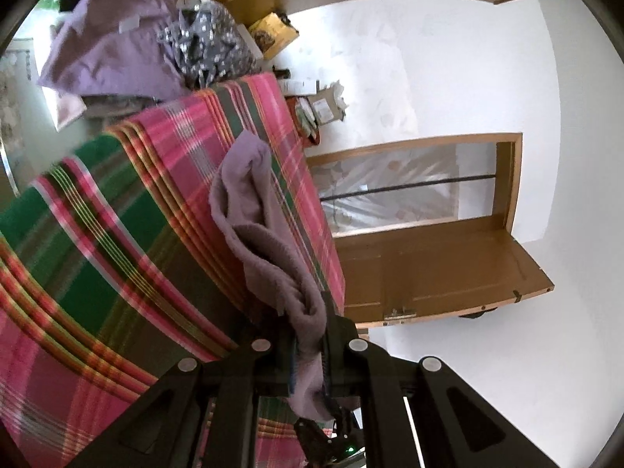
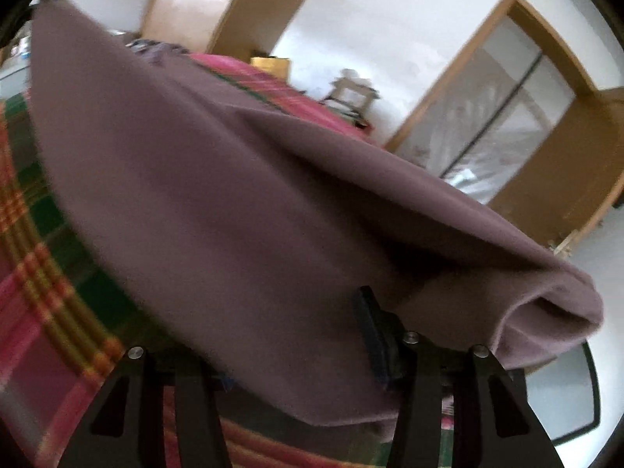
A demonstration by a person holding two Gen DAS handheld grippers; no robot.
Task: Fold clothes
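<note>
Mauve fleece garment (image 1: pixel 269 241) up off the plaid bedspread (image 1: pixel 117 210), strung between both grippers

Left gripper (image 1: pixel 308 355) clamped tight on a bunched end, rest trailing straight ahead. Right gripper (image 2: pixel 296 351) jaws fairly wide, cloth draped across them, actual pinch impossible to tell. Plenty of bare bedspread below; clothes pile (image 1: pixel 156 39) well away at far end.

Mauve garment (image 1: pixel 269 257); pink-and-green plaid bedspread (image 1: pixel 117 234); black jaws.
</note>
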